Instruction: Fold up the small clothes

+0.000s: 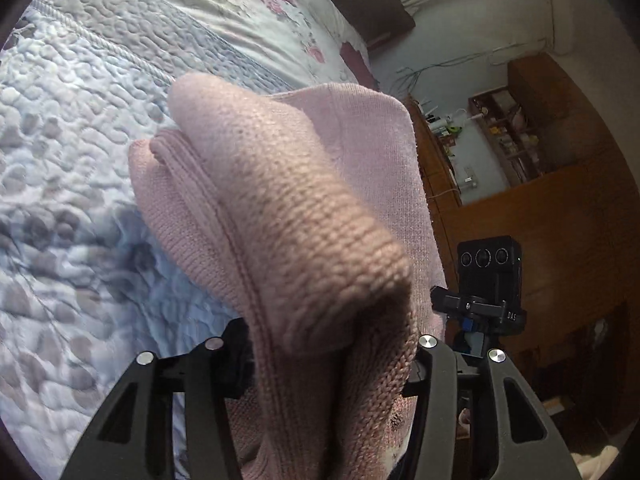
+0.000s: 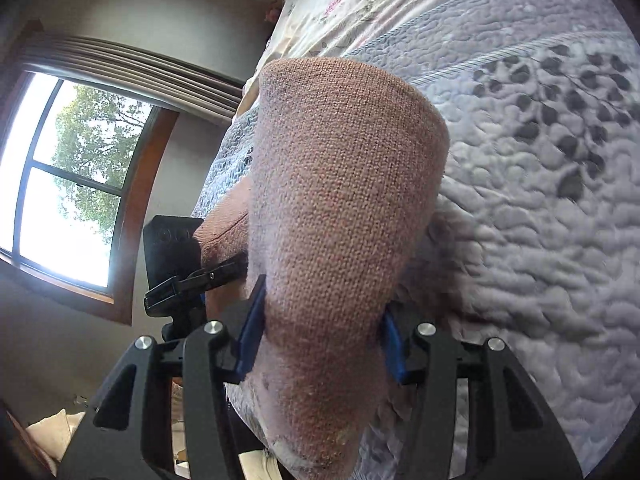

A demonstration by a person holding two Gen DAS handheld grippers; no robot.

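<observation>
Gripping the pink knit garment [image 1: 304, 216] at frame centre above the bed [image 1: 80, 160], both the left hand-held gripper [image 1: 332, 364] and right hand-held gripper [image 2: 320, 344] were clamped on it; folding looked mid-way, unfinished.

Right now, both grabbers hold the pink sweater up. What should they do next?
Probably carry the sweater down onto the quilt and lay it flat. Both sets of jaws are shut on it, and it hangs bunched above the bed, so it can't be folded yet.
</observation>
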